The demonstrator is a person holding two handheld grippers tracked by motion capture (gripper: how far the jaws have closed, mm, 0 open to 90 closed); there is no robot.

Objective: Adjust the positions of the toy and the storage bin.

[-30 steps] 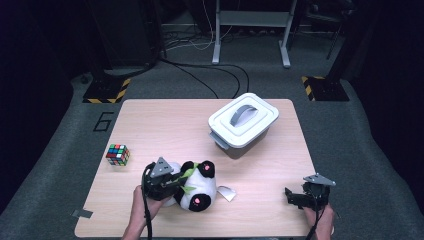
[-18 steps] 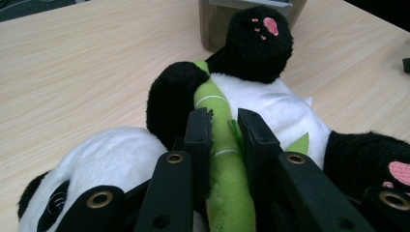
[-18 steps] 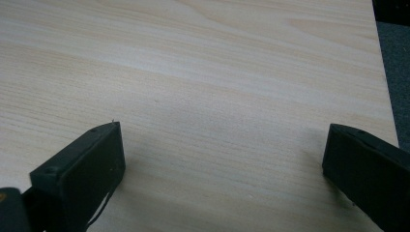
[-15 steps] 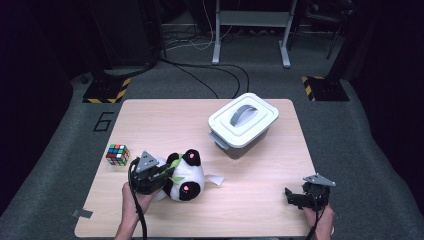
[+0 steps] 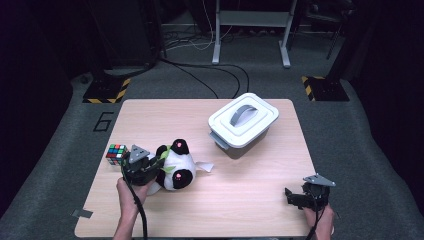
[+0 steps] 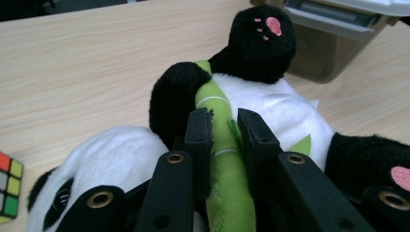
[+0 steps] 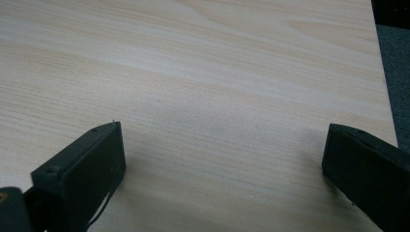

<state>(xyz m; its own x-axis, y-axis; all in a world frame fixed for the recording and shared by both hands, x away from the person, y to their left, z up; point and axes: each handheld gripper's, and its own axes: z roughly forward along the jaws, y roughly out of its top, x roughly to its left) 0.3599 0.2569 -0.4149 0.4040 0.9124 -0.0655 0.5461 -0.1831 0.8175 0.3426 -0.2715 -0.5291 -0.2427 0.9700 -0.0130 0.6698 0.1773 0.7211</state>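
Observation:
A black and white plush panda [image 5: 176,165] lies on the left half of the wooden table [image 5: 250,200], with pink paw pads showing. My left gripper [image 5: 152,170] is shut on the green bamboo stalk [image 6: 223,159] sewn to the panda's front [image 6: 270,104]. Both jaws press the stalk from either side in the left gripper view. My right gripper [image 5: 296,198] rests near the table's front right corner, open, with bare wood [image 7: 212,121] between its jaws.
A Rubik's cube [image 5: 116,153] sits just left of the panda, also at the edge of the left gripper view [image 6: 8,186]. A white lidded box with a grey handle [image 5: 244,120] stands at the back right of the table. Cables cross the floor behind.
My left gripper has dragged the panda leftward, toward the cube, keeping its hold on the bamboo. The right gripper has stayed where it was.

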